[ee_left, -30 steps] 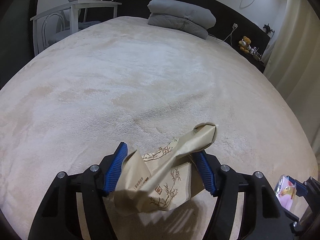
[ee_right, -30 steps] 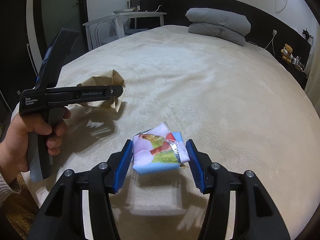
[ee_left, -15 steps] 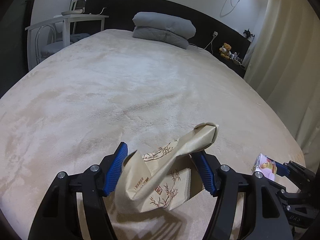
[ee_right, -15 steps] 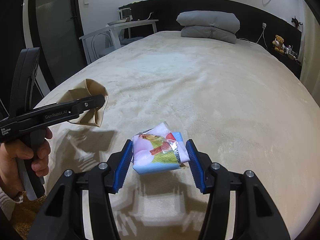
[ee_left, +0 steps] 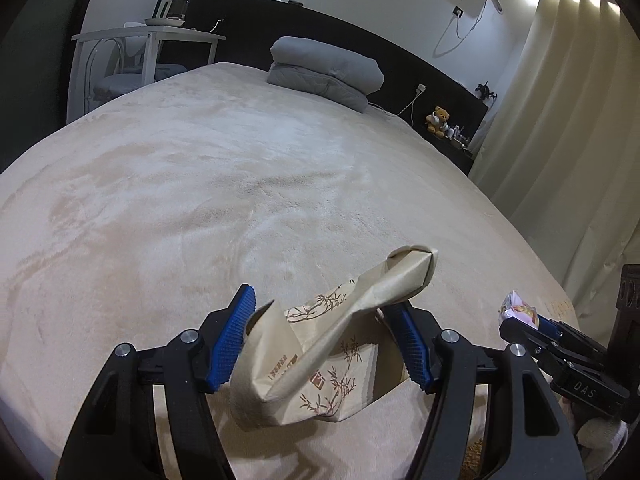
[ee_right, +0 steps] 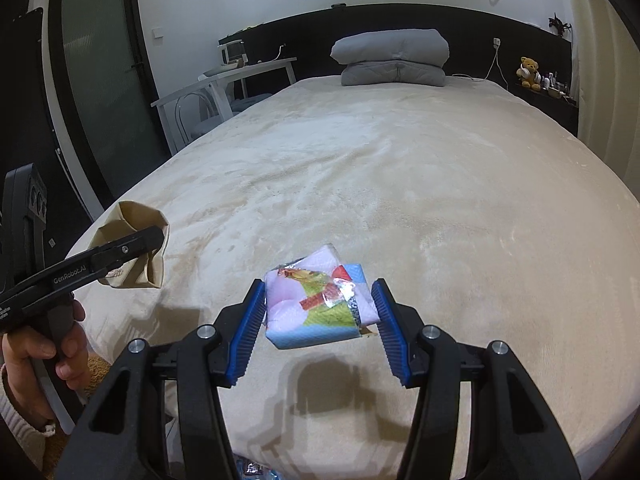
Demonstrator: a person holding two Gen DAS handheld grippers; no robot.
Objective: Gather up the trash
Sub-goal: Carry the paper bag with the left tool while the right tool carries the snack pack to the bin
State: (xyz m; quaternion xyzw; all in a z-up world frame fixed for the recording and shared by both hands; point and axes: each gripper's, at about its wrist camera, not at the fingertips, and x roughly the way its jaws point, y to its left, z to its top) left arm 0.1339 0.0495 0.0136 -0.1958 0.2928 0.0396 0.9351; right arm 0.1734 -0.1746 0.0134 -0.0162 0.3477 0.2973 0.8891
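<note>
Drawn back toward the foot of the bed (ee_left: pixel 240 184) since a second ago, both grippers lifted a little, with more curtain (ee_left: pixel 568 128) and headboard (ee_right: pixel 460 20) now in sight. Left gripper (ee_left: pixel 326 338) angled downward over the bed's near edge, blue pads (ee_left: pixel 230 344) clamped on a crumpled paper bag (ee_left: pixel 320 364). Right gripper (ee_right: pixel 320 322) likewise tilted down, pads pinching a small snack packet (ee_right: pixel 316 306) from either side, clear of the blanket. Left hand (ee_right: pixel 36 356) wrapped round the handle, seen from the right wrist view, a pale knitted cuff at the wrist.

Paper bag tan, creased and folded over itself, printed with brown bamboo sprigs and a small red seal, one twisted end poking up past the right pad. Snack packet flattened, pink and light blue with a green and red picture and a strip of silver foil; possibly a wrapper folded over a tissue pack, though hard to tell at this angle.

Below both grippers, a cream plush blanket covering a wide bed, brushed into lighter and darker patches. Far ahead, folded grey bedding (ee_left: pixel 324 72) against a black headboard. Ahead and left, a white desk (ee_left: pixel 148 40) and chair. Ahead and right, a teddy bear (ee_right: pixel 529 72) on a dark ledge, beside pale curtains.
</note>
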